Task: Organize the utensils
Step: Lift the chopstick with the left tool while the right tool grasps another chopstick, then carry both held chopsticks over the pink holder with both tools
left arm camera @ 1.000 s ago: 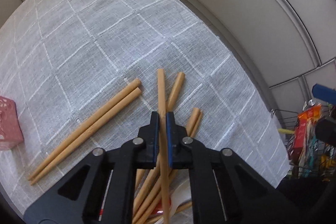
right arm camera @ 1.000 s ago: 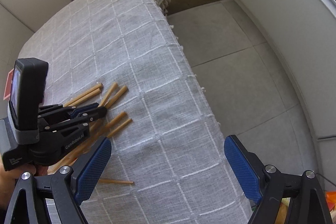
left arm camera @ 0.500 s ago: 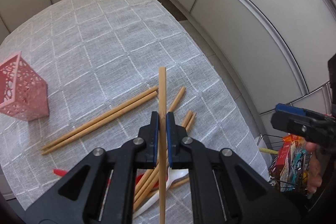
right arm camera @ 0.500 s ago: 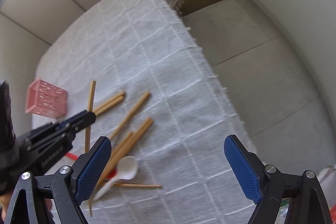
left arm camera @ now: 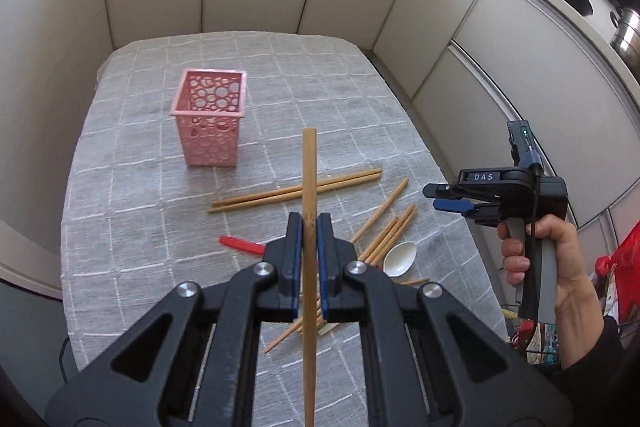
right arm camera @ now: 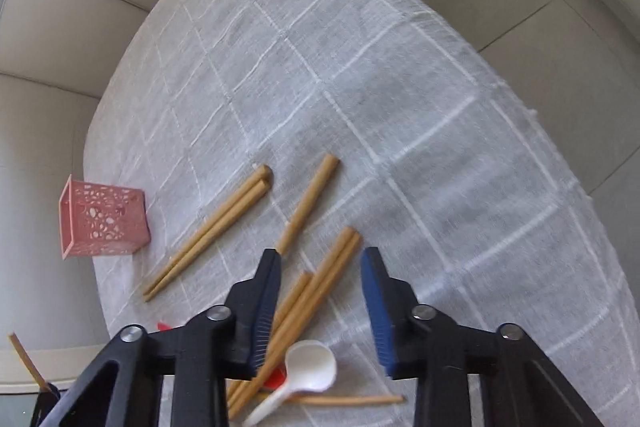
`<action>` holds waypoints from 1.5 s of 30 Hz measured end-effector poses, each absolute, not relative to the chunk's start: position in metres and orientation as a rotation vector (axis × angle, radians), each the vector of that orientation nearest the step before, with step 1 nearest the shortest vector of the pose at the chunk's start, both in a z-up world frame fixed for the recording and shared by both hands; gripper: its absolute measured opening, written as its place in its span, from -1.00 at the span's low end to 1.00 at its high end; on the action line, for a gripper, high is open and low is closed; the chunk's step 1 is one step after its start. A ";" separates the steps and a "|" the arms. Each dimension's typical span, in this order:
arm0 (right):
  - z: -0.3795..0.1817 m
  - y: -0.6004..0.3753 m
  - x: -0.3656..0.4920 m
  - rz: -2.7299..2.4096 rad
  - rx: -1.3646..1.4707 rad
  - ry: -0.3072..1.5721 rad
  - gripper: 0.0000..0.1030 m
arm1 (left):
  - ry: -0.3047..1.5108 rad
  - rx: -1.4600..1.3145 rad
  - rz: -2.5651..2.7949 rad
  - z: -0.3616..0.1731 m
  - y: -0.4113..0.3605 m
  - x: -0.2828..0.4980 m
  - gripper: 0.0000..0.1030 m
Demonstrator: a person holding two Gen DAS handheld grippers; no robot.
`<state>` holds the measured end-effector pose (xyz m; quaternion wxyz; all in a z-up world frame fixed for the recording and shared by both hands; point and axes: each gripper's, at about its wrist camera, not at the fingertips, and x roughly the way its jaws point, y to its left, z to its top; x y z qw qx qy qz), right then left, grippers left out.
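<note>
Left gripper (left arm camera: 309, 239) clamped on a single chopstick (left arm camera: 309, 179), held above the grey checked tablecloth (left arm camera: 120, 211); right gripper (right arm camera: 320, 291) closing over the loose chopsticks (right arm camera: 320, 279), pads touching nothing; white spoon (right arm camera: 308, 363) beside the pile; pink basket (left arm camera: 210, 115) upright, well apart.

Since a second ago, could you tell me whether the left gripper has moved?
Yes. The left gripper, shut on a chopstick, has lifted away from the chopstick pile and swung toward the pink basket.
</note>
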<state>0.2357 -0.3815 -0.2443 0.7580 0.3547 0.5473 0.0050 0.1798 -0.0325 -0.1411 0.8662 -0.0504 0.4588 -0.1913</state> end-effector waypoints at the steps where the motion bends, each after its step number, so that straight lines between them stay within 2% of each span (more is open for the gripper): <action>1: -0.247 -0.375 0.240 0.024 0.775 1.191 -0.32 | 0.959 -0.112 -0.382 -0.142 -0.027 0.183 -0.84; 8: -0.280 -0.358 0.262 -0.118 0.788 1.239 -0.33 | 0.971 -0.178 -0.345 -0.141 0.002 0.189 -0.84; 12: -0.276 -0.348 0.272 -0.174 0.723 1.204 -0.36 | 0.952 -0.180 -0.341 -0.135 0.008 0.185 -0.84; 14: -0.277 -0.343 0.277 -0.212 0.687 1.198 -0.50 | 0.949 -0.178 -0.340 -0.133 0.011 0.184 -0.84; 15: -0.278 -0.342 0.279 -0.236 0.676 1.197 -0.66 | 0.948 -0.181 -0.338 -0.132 0.013 0.184 -0.84; 16: -0.278 -0.341 0.279 -0.248 0.679 1.188 -0.74 | 0.948 -0.185 -0.335 -0.133 0.014 0.184 -0.84; 22: -0.279 -0.347 0.268 -0.220 0.789 1.161 -0.84 | 0.931 -0.218 -0.309 -0.133 0.024 0.186 -0.84; 32: -0.195 -0.331 0.226 0.023 0.891 0.917 -0.86 | 0.784 -0.250 -0.225 -0.110 0.042 0.179 -0.84; 45: -0.082 -0.289 0.193 0.189 0.697 0.511 -0.85 | 0.496 -0.292 -0.121 -0.066 0.049 0.170 -0.84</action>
